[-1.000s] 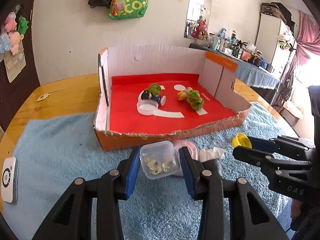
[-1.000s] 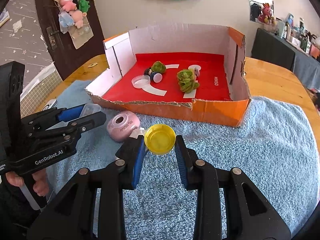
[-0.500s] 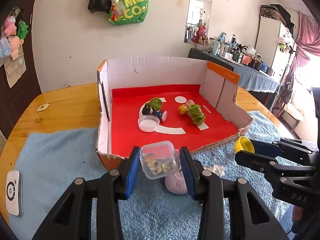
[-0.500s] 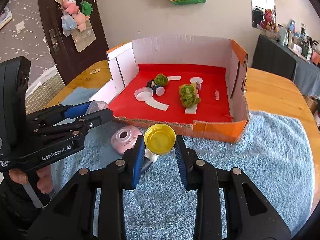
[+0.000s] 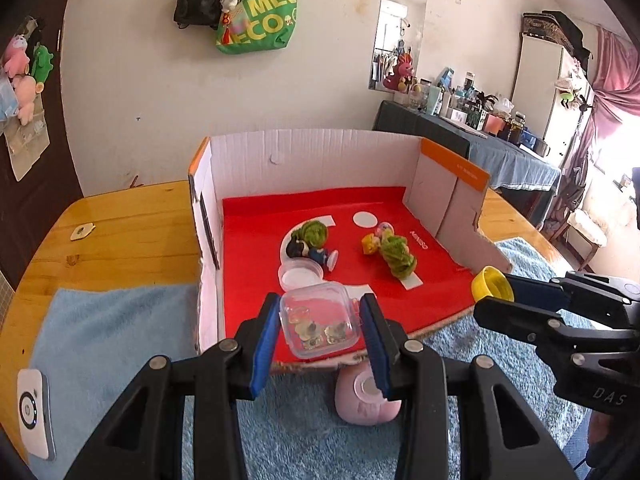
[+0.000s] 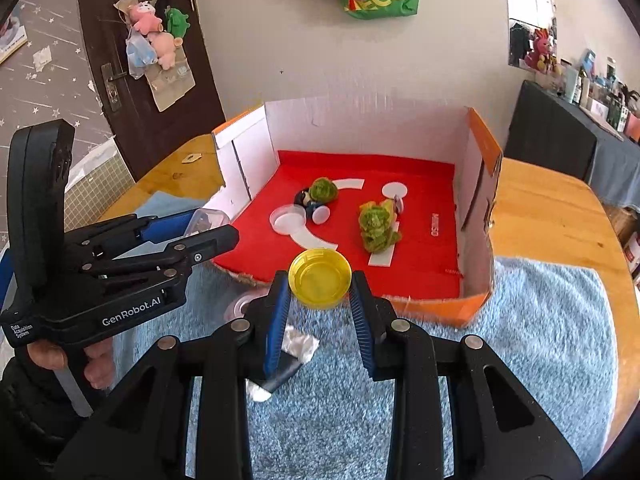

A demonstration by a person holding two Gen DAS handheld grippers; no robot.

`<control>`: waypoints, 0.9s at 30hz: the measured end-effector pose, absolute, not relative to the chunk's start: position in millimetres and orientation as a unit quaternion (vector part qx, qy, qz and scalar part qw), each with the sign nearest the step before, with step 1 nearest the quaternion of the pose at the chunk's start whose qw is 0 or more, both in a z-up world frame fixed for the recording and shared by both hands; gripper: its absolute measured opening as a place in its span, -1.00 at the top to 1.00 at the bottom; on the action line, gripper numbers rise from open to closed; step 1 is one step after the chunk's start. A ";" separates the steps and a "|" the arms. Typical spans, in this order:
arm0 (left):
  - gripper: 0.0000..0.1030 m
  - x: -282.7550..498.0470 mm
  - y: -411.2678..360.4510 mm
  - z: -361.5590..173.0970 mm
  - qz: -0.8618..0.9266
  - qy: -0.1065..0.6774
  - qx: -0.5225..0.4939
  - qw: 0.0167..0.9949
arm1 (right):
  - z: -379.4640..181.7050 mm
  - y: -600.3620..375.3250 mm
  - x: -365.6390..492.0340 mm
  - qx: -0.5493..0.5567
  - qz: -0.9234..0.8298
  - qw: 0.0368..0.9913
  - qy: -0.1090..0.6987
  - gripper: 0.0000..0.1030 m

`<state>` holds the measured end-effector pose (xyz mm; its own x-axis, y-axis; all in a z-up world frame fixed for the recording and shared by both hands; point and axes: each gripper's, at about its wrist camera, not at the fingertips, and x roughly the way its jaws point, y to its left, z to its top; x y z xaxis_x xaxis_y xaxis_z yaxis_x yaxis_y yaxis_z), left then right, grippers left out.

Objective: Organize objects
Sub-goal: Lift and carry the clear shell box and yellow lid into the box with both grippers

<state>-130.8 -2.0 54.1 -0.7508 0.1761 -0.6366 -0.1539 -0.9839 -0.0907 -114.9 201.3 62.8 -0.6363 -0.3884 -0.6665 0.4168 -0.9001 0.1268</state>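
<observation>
Two handheld grippers carry small items above the open red-floored cardboard box point(image 5: 400, 280) on a wooden desk point(image 5: 120, 232).

From left: the left gripper point(image 5: 320, 320), clenched on a small clear plastic lidded container of pale pieces point(image 5: 318, 320), holds it in the air over the box's torn near edge; below it a pink round plastic case point(image 5: 366, 404) lies on the light-blue fluffy towel point(image 5: 100, 320). Inside the box sit a clear round lid point(image 5: 300, 274), a small dark-haired doll figure with a green crocheted piece point(image 5: 312, 240) and a second green crocheted toy point(image 5: 396, 254). The right gripper point(image 6: 320, 280) grasps a yellow round plastic cap point(image 6: 320, 280), raised before the box front, above a crumpled white wrapper point(image 6: 298, 346) on the towel.
</observation>
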 end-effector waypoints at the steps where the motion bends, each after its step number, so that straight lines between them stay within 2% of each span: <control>1: 0.18 -133.0 -2.4 55.0 0.935 -0.017 -0.342 0.089 | 63.6 201.4 -117.3 0.364 -0.904 0.223 0.020 0.44; 11: 0.18 -157.6 -4.3 55.7 0.931 -0.013 -0.353 0.087 | 64.4 197.6 -147.2 0.384 -0.895 0.226 0.024 0.44; 27: 0.18 -180.4 -1.5 31.5 0.915 -0.008 -0.392 0.097 | 36.1 193.1 -178.1 0.431 -0.874 0.222 0.035 0.44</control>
<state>-180.4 -1.5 31.5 -0.6735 0.1838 -0.7160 -0.1712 -0.9810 -0.0908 -178.1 193.1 36.1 -0.5297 -0.3575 -0.7692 0.4170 -0.8994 0.1308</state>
